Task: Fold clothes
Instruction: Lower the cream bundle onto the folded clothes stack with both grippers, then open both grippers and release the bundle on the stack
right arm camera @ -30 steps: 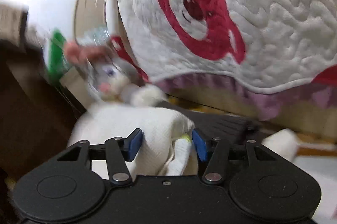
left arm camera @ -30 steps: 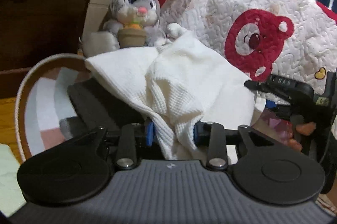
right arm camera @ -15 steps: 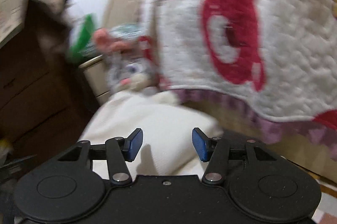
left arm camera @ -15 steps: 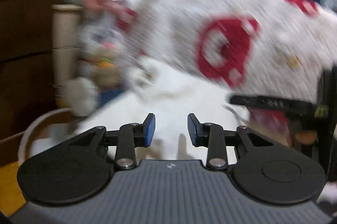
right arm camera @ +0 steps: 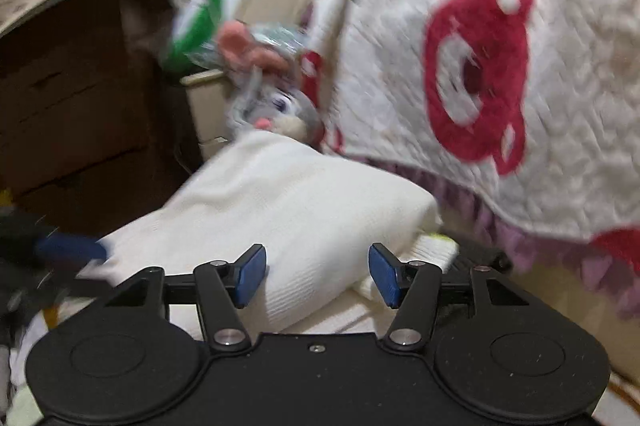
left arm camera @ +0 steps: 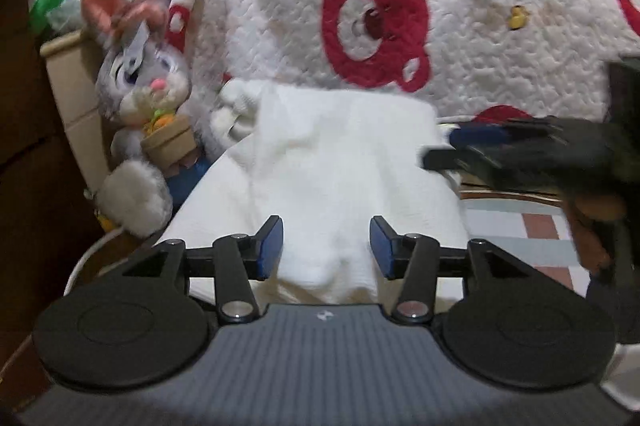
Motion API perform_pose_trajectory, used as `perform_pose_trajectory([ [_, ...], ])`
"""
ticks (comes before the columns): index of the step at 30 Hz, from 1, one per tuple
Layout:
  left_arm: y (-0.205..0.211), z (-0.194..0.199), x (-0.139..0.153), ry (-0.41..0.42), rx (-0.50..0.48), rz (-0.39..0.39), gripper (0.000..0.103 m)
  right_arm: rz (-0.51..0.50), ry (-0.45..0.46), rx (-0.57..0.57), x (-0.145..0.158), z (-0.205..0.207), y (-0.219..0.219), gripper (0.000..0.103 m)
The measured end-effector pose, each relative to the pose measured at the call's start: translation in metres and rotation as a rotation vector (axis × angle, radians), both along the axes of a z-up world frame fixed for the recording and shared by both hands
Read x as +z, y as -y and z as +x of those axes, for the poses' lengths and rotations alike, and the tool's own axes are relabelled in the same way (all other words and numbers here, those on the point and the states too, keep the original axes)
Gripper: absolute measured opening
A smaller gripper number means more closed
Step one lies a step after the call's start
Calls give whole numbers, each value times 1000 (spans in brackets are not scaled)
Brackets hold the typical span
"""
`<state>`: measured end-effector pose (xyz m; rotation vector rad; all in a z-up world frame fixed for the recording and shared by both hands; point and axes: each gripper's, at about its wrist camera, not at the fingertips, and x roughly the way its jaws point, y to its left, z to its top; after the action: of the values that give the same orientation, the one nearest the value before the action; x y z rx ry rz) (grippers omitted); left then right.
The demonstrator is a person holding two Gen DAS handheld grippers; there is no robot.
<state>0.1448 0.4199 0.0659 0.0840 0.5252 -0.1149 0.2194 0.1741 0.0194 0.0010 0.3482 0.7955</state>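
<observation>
A white waffle-knit garment [left arm camera: 340, 161] lies folded in a thick stack in front of both cameras. My left gripper [left arm camera: 326, 246] stands open just above its near edge, blue pads apart, cloth showing between them but not pinched. In the right wrist view the same garment [right arm camera: 288, 201] lies as a soft block, and my right gripper [right arm camera: 316, 274] is open over its near right corner. From the left wrist view the right gripper [left arm camera: 520, 149] appears blurred at the garment's right side.
A grey plush rabbit [left arm camera: 140, 85] holding a little pot sits left of the garment. A white quilt with red bear faces [left arm camera: 400, 5] hangs behind. A brown wooden cabinet [right arm camera: 80, 105] stands at the left. A striped rug [left arm camera: 520, 226] shows at the right.
Both grippers were shut on bunches of the white garment a second ago. They have let go and opened wider, and the garment now lies flat and folded.
</observation>
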Motion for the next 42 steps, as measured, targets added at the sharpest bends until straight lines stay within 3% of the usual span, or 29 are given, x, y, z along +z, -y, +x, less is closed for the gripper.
perform_pose_trajectory([
  [3, -16, 6, -11, -39, 49, -56, 49, -55, 0, 80, -7, -29, -8, 66],
  [7, -23, -3, -21, -51, 133, -84, 63, -85, -14, 178, -17, -67, -6, 65],
  [12, -18, -32, -23, -27, 351, -202, 71, -81, -79, 170, -35, -84, 25, 65],
  [16, 22, -60, -37, -64, 388, -132, 74, -45, -130, 96, -50, -90, 62, 65],
  [21, 75, -85, -89, -267, 369, -120, 76, -9, -144, 41, -53, -111, 108, 65],
  [23, 97, -97, -92, -285, 371, -118, 76, -6, -140, 27, -52, -121, 126, 65],
  [27, 144, -115, -68, -232, 347, -17, 77, -9, -137, 6, -48, -137, 156, 66],
  [30, 178, -124, -61, -201, 370, 41, 89, 9, -159, -10, -45, -146, 172, 67],
  [38, 266, -149, -43, -118, 435, 194, 101, -18, -183, -57, -44, -169, 202, 71],
  [42, 282, -151, -45, -130, 460, 182, 103, -67, -249, -89, -47, -181, 222, 71],
])
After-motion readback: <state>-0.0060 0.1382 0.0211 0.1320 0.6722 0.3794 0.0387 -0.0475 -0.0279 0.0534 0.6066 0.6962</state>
